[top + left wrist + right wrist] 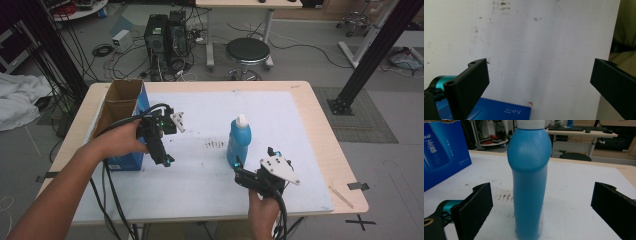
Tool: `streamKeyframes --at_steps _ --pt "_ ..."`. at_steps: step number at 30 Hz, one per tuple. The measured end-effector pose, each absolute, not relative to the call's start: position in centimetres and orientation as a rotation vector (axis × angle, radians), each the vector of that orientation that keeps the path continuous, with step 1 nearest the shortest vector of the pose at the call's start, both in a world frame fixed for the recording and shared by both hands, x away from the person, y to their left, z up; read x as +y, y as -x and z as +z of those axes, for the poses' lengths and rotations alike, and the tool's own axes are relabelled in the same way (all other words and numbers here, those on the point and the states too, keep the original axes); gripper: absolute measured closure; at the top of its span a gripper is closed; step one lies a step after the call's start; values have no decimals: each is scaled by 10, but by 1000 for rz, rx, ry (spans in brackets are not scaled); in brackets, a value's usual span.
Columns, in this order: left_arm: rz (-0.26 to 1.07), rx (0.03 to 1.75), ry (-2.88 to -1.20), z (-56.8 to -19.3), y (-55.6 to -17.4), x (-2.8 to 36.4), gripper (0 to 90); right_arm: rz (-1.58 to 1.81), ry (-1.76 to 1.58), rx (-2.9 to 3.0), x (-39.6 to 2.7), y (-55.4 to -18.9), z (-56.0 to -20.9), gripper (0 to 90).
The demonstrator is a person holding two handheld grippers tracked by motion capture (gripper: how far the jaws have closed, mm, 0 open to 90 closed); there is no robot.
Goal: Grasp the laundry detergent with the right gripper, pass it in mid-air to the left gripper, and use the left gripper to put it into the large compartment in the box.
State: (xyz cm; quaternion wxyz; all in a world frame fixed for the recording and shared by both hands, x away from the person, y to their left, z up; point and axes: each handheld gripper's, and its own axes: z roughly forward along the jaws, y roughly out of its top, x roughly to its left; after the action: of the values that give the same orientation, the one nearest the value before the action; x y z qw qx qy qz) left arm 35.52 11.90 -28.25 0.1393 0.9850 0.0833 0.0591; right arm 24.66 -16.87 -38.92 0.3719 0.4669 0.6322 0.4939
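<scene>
White sheeting is covering most of the wooden worktop [320, 145], and beyond it the floor is crowding with computer towers [166, 37], loose cables and a round black stool [247, 51].

Just ahead of the right gripper [239, 165], a blue bottle [239, 141] with a white cap is standing upright on the sheet. In the right gripper view the bottle [530, 182] is rising between the two black jaws, which are standing wide apart with clear gaps on both sides, so that gripper [541, 207] is open and touching nothing. The cap is being cut off by the top edge of that view, and the bottle's base is running out at the bottom edge.

Off to the far side of the left gripper [167, 161], a blue cardboard box [127, 117] is standing open-topped near the worktop's edge; the person's left hand [122, 140] is covering part of its front, and what lies inside is hard to make out. The left gripper is pointing down beside the box. In the left gripper view its jaws are also spread wide over the stained sheet, gripping nothing, with a corner of the blue box [499, 112] peeking in below them. The print on it is too small to read beyond a few digits. Along that view's right edge, something dark and olive-coloured is showing, too cropped to identify.
</scene>
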Motion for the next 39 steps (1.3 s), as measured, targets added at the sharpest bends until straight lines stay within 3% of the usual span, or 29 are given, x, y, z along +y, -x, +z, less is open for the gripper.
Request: streamKeyframes --at_steps 39 --pt "170 252 -2841 -284 -358 123 21 1249 -1252 1633 -140 -291 -403 28"
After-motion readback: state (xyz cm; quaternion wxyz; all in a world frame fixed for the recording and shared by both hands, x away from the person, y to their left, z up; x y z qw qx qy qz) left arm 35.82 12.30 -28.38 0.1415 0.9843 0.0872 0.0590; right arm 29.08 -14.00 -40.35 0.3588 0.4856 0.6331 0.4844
